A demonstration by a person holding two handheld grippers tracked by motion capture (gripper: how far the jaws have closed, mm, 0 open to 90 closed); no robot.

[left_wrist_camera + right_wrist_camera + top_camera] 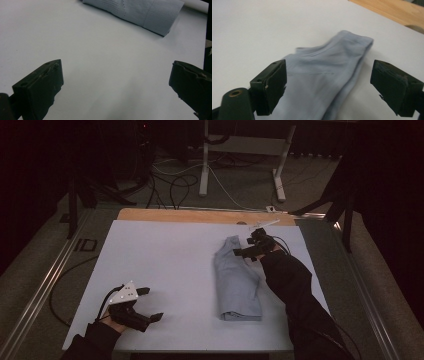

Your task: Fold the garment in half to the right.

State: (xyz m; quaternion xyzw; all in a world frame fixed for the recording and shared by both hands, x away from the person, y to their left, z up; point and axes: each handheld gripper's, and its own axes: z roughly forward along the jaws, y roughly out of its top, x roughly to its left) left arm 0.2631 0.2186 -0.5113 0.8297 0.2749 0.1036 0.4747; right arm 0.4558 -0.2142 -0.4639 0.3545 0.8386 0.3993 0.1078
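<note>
A folded light blue-grey garment (237,280) lies lengthwise on the right half of the white sheet (165,260). My right gripper (242,246) hovers open over the garment's far end. In the right gripper view the cloth (322,77) lies below and between the spread jaws, and neither jaw touches it. My left gripper (152,303) rests open near the sheet's front left, well away from the garment. Bare sheet lies between its jaws in the left gripper view, and the garment's folded end (140,12) shows far off at the top.
A strip of wooden tabletop (200,215) shows beyond the sheet's far edge. Metal rails (45,280) run along both sides of the table. Behind the table, cables (170,185) lie on the floor by white desk legs (204,165).
</note>
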